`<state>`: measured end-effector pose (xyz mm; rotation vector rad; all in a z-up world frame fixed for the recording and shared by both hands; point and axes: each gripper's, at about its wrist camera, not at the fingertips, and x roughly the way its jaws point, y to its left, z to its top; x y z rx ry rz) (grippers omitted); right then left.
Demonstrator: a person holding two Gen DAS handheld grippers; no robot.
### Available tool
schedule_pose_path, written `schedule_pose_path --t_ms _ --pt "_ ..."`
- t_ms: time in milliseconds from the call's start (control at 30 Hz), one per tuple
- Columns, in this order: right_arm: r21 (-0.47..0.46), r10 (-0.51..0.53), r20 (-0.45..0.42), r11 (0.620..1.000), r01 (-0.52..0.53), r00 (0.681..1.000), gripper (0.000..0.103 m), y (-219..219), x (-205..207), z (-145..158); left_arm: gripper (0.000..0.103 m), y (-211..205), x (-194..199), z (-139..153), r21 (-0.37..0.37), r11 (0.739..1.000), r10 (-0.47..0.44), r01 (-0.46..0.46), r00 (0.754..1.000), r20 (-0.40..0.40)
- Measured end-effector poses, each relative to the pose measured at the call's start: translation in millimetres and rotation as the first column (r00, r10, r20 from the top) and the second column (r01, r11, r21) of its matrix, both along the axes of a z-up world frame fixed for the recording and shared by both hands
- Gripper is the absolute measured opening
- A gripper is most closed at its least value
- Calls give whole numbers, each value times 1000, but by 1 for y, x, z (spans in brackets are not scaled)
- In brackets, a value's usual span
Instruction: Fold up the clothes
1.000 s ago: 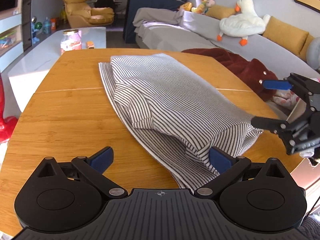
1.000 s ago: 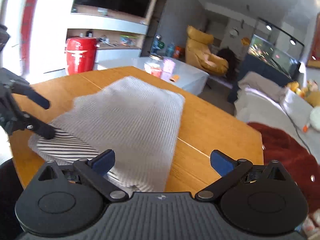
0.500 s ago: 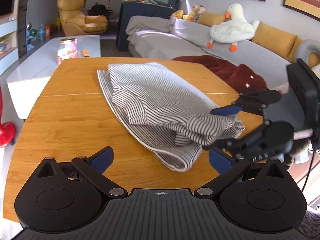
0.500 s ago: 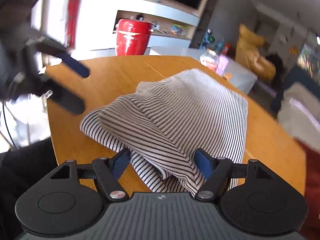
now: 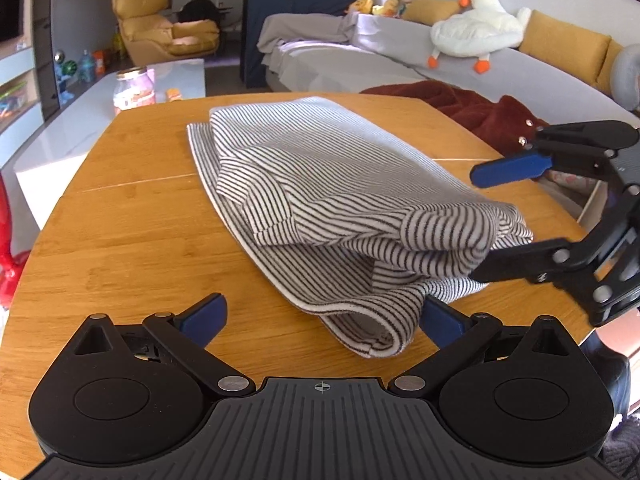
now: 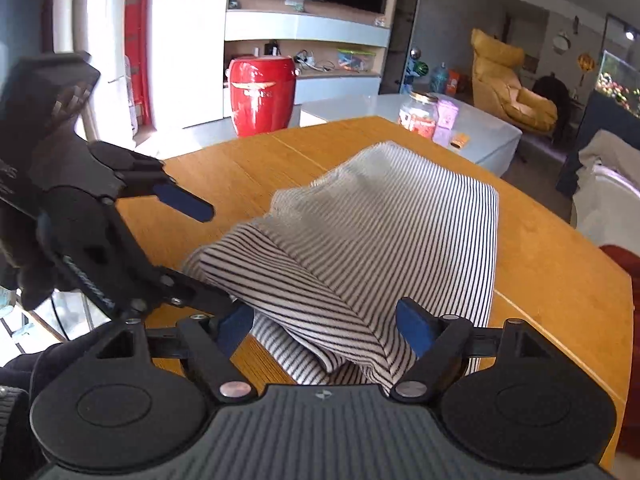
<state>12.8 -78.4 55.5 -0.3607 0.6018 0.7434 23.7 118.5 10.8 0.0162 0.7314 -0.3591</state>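
A black-and-white striped garment (image 5: 320, 196) lies folded in a bundle on the wooden table (image 5: 120, 240); it also shows in the right wrist view (image 6: 380, 232). My left gripper (image 5: 322, 316) is open, its fingers on either side of the garment's near rolled edge. My right gripper (image 6: 326, 326) is open around the garment's other near corner, the cloth between its pads. Each gripper shows in the other's view: the right gripper (image 5: 492, 216) at the garment's right end, the left gripper (image 6: 200, 248) at its left end, both with jaws spread.
A jar (image 5: 134, 90) stands on a white low table (image 5: 80, 120) beyond the far edge. A grey sofa (image 5: 400, 68) with a plush duck (image 5: 476, 28) and a dark red blanket (image 5: 460, 108) lies to the right. A red stool (image 6: 260, 94) stands by the shelves.
The garment's near end has been folded up into a tighter bundle. The right gripper has opened wider and now sits around the cloth's corner. The left gripper has moved closer to the garment.
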Motion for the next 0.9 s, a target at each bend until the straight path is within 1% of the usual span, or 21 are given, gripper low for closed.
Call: schedule_pose_path --t_ms 133,200,233,300,367,433,467,533,567,633,700,767,800,867,900 --pt "115 -21 52 993 14 998 77 -13 -1 34 103 2 1 -2 -15 1000 5 -5 1000 -1" --pt "100 -63 81 994 55 995 71 -12 6 33 103 4 1 -3 -25 1000 9 -9 1000 -4" --pt "92 -83 95 993 75 992 71 -11 10 32 103 5 0 -4 -33 999 13 -14 1000 -7" --pt "25 -94 56 995 93 994 69 -6 19 11 103 9 -1 -5 -47 999 23 -24 1000 -15" --pt "-45 -81 13 996 81 997 68 3 22 -14 103 13 -2 -5 -53 998 31 -32 999 -19" --pt "-53 -75 58 996 78 995 68 4 14 -19 103 17 -2 -4 -60 998 35 -36 999 -24" --pt "-67 -64 82 995 70 995 68 6 10 -15 103 18 -2 -4 -65 997 36 -37 999 -26" --pt "-79 -23 136 996 34 990 75 7 2 -4 103 19 0 -3 -72 997 38 -40 999 -26" --pt "-90 14 158 996 1 987 81 7 -6 0 103 19 0 -2 -75 996 39 -41 999 -26" --pt "-138 102 198 988 -75 975 82 9 -24 1 103 18 2 0 -81 996 42 -44 999 -22" --pt "-203 180 207 969 -138 962 88 13 -35 -7 103 19 4 3 -96 994 46 -48 999 -20" --pt "-268 226 198 948 -169 954 88 19 -41 -23 103 20 5 6 -113 992 51 -53 998 -20" --pt "-300 235 205 939 -168 950 88 23 -42 -32 103 21 6 8 -119 991 55 -56 998 -17" --pt "-328 247 262 932 -154 933 88 29 -43 -42 103 23 6 12 -128 990 62 -63 998 -12" --pt "-331 240 268 932 -144 933 87 33 -40 -42 103 24 6 13 -130 989 66 -67 998 -9"
